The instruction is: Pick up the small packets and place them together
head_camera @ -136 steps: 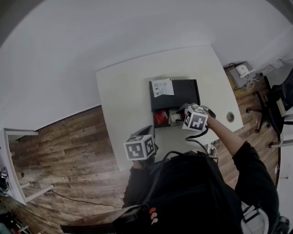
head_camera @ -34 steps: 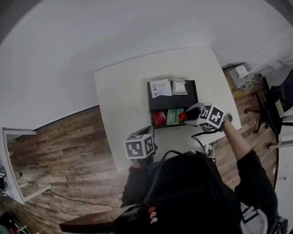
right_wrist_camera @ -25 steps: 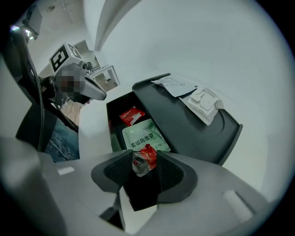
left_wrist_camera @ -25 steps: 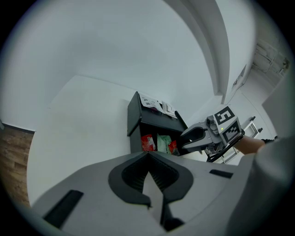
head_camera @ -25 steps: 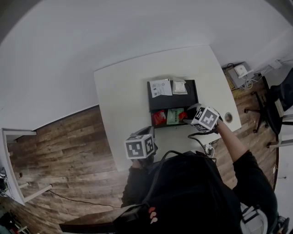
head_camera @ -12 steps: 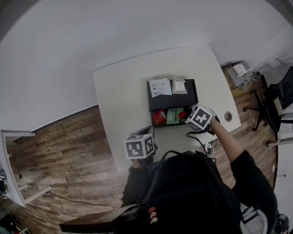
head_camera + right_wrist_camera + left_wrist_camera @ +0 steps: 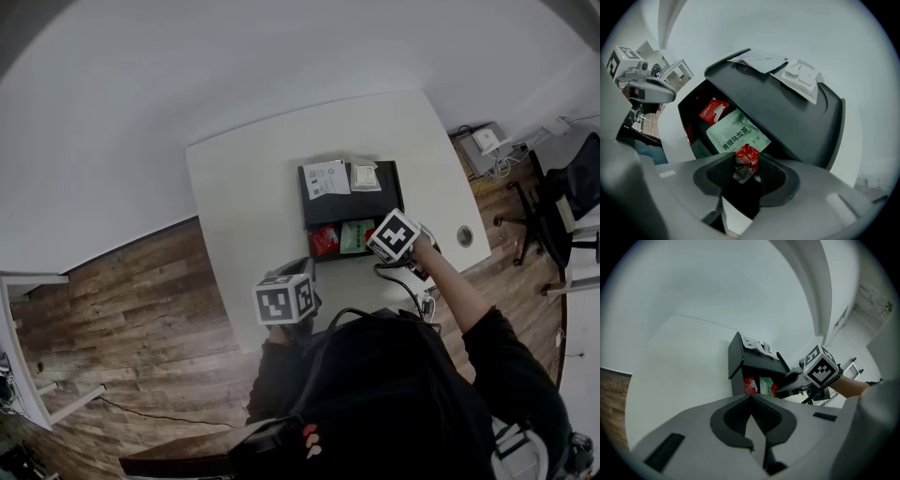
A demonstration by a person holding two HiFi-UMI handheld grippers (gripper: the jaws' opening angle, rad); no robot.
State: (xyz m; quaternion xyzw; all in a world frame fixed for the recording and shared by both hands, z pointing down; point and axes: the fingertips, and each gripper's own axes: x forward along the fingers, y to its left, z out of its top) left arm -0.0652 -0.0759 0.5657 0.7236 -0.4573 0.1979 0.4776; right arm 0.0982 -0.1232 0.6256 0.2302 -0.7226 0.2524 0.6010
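Red packet (image 7: 746,157) clamped in right hand-held gripper (image 7: 746,172), near green packet (image 7: 736,135)

An office: white desk (image 7: 253,178); swivel chair (image 7: 572,202); wood-plank floor (image 7: 131,309); tangled cables (image 7: 492,155).

The gripper (image 7: 744,169) pinches a red packet (image 7: 748,155) tight between its jaws. Just ahead lies a green packet (image 7: 736,133). A second red packet (image 7: 713,110) is further ahead, to the left. Both lie inside a black box (image 7: 797,123). Papers (image 7: 757,58) sit on its top.
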